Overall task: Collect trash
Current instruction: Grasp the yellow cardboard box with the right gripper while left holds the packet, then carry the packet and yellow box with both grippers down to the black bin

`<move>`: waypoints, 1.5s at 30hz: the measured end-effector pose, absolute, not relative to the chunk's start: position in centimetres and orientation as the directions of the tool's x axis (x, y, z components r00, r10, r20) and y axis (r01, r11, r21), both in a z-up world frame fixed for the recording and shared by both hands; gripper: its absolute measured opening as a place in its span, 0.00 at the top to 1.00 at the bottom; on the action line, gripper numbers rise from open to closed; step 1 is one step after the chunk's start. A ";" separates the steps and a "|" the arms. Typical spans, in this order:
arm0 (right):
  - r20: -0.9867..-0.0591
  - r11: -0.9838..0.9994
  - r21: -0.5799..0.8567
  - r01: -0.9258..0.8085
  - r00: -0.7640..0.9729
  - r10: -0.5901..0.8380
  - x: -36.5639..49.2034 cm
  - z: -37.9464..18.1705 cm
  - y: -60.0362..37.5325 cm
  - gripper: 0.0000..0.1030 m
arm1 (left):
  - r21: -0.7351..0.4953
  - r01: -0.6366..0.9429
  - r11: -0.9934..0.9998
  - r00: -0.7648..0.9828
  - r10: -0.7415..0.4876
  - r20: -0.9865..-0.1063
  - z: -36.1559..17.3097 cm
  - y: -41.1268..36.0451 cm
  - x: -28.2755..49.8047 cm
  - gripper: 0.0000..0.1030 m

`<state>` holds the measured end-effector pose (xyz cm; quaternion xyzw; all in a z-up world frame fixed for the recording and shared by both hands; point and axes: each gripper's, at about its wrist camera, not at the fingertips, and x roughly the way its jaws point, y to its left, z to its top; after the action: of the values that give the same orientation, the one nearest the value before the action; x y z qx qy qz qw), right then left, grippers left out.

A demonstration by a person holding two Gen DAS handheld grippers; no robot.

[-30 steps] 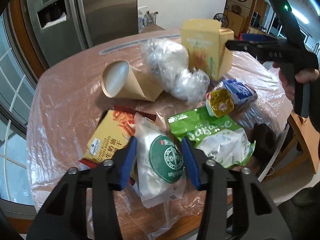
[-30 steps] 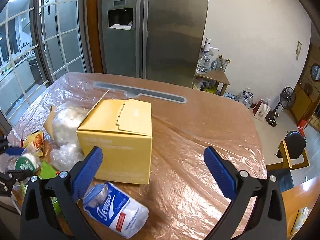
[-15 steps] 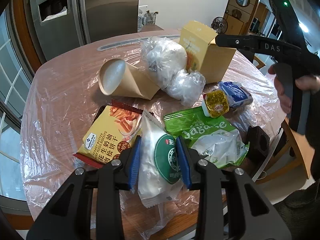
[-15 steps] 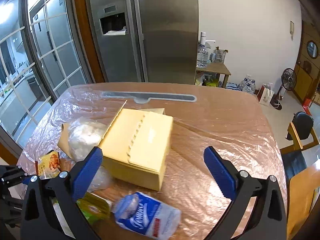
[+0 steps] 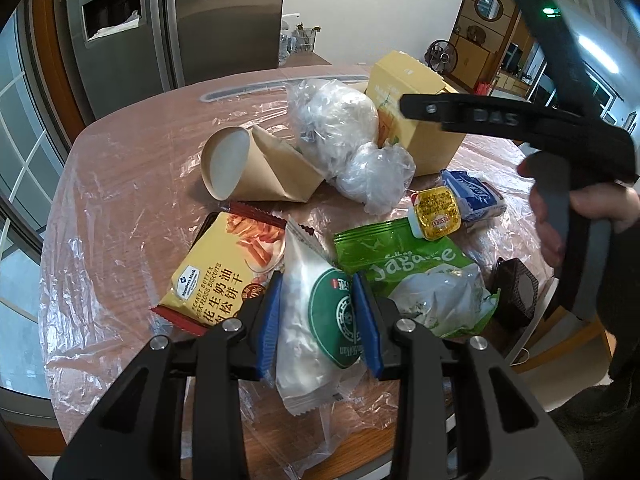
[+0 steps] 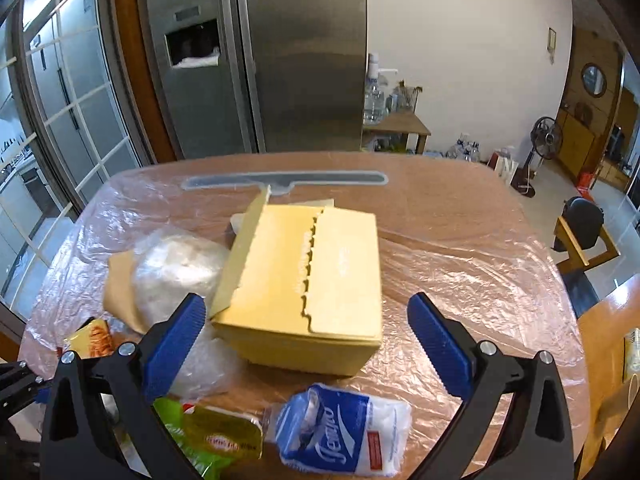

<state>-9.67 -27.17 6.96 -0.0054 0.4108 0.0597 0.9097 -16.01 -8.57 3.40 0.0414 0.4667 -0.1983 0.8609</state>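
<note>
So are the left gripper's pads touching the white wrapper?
Touching. The left wrist view shows the left gripper with both pads pressed against the white wrapper.

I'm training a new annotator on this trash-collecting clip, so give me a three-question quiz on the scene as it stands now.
1. True or false: the left hand-held gripper is shut on the white wrapper with the green round logo.
2. Multiple choice: the right hand-held gripper is (A) shut on the yellow cardboard box, (B) open with the box ahead between its fingers, (C) shut on the blue tissue pack.
3. Fill in: the small sauce tub has a ____ foil lid.

Key: 1 true; 2 B; 3 gold.
</note>
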 end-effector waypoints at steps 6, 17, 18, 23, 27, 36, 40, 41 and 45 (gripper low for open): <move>-0.758 0.983 0.090 -0.163 0.629 0.173 -8.6 6.4 -27.6 0.21 | -0.116 0.382 0.917 0.486 -0.307 -0.818 3.4 -8.5 -16.0 0.64; -0.695 0.952 0.230 -0.204 0.650 0.307 -9.5 8.8 -31.3 0.24 | -0.203 0.347 0.916 0.527 -0.369 -0.766 5.2 -6.7 -16.2 0.66; -0.698 0.954 0.217 -0.205 0.651 0.299 -9.5 8.9 -31.4 0.24 | -0.206 0.344 0.916 0.528 -0.371 -0.764 5.2 -6.8 -16.1 0.66; -0.727 0.959 0.177 -0.221 0.627 0.279 -9.1 8.0 -31.2 0.23 | -0.178 0.350 0.919 0.514 -0.348 -0.784 4.4 -7.5 -16.0 0.66; -0.743 0.961 0.148 -0.235 0.615 0.264 -9.8 7.2 -31.1 0.22 | -0.172 0.355 0.919 0.507 -0.344 -0.790 3.8 -7.7 -16.6 0.66; -0.753 0.963 0.138 -0.232 0.607 0.255 -10.2 5.9 -30.9 0.25 | -0.163 0.341 0.926 0.513 -0.329 -0.793 3.7 -7.4 -16.9 0.66; -0.717 0.959 0.177 -0.223 0.639 0.280 -10.7 7.3 -31.8 0.25 | -0.165 0.337 0.927 0.529 -0.332 -0.781 4.4 -7.2 -16.8 0.66; -0.703 0.956 0.195 -0.220 0.648 0.293 -10.8 8.0 -32.2 0.25 | -0.169 0.336 0.927 0.533 -0.335 -0.777 4.7 -7.2 -16.7 0.66; -0.663 0.950 0.211 -0.229 0.681 0.312 -11.3 10.1 -33.1 0.25 | -0.175 0.331 0.927 0.554 -0.341 -0.759 5.8 -6.9 -16.5 0.66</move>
<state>-11.30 -33.08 10.07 0.0555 0.3713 0.1478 0.9150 -16.45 -6.88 5.82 -0.0058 0.4319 -0.1907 0.8815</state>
